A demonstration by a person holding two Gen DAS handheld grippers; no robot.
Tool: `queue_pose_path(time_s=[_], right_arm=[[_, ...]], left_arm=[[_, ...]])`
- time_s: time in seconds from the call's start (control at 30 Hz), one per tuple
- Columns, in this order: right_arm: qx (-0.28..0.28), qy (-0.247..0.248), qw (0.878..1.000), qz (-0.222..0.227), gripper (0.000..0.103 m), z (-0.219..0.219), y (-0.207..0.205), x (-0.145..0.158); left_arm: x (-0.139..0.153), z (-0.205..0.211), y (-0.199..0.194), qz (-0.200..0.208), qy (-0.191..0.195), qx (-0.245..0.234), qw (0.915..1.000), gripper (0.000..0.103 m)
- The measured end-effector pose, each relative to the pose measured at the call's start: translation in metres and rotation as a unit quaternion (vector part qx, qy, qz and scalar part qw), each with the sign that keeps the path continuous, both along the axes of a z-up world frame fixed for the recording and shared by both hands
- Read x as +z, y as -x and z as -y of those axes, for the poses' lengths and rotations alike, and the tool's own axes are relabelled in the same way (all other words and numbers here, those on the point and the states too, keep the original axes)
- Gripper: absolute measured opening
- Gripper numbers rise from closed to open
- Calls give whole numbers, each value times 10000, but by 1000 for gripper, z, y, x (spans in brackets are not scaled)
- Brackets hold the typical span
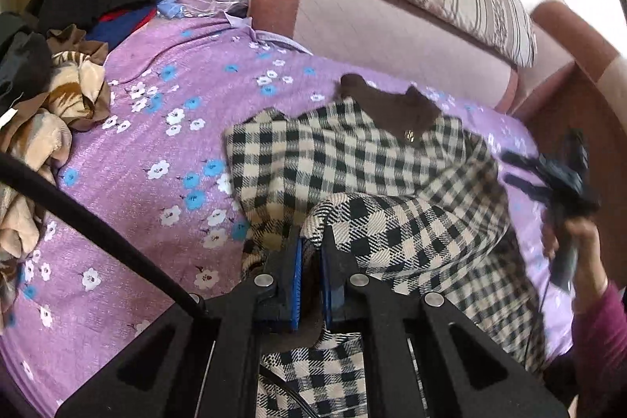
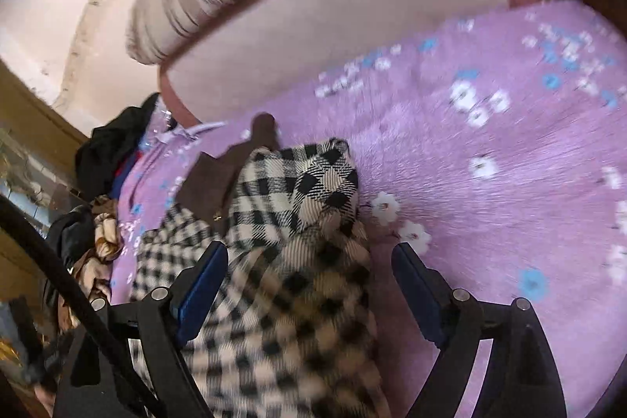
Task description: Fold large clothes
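- Up close, the left gripper (image 1: 311, 261) has its blue pads pressed together on a fold of the checked coat (image 1: 376, 175), lifting that bit of cloth.
- Spread over the near part of the purple flowered bedspread (image 1: 156, 128), the coat shows its brown collar (image 1: 392, 104) toward the far headboard (image 1: 392, 34).
- Over on the right, the right gripper (image 2: 309, 285) stands spread wide, the coat's cloth between its fingers but unpinched.
- Heaped clothes (image 1: 58, 96) sit at the far left.
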State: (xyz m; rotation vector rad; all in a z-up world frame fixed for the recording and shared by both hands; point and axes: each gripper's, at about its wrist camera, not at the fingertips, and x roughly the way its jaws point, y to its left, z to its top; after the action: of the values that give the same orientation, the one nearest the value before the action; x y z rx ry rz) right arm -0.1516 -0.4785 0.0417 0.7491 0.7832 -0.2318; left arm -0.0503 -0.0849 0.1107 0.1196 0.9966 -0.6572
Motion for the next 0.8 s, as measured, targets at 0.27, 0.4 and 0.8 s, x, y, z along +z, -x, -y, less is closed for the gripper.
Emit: queue_pose_path(time_s=[0.27,0.4,0.8], right_arm=[[-23,796,9967,152,7,-3,-10,1],[-726,555,9938,625,5,32,20,10],[-872,250,9959,-47,70,45,41,-2]], left_arm=[[8,11,-13,92,119,-105,9998,8],[5,28,-29,46,168,-182,9997,9],[-61,38,-83,-291,-293,800,9959,62]])
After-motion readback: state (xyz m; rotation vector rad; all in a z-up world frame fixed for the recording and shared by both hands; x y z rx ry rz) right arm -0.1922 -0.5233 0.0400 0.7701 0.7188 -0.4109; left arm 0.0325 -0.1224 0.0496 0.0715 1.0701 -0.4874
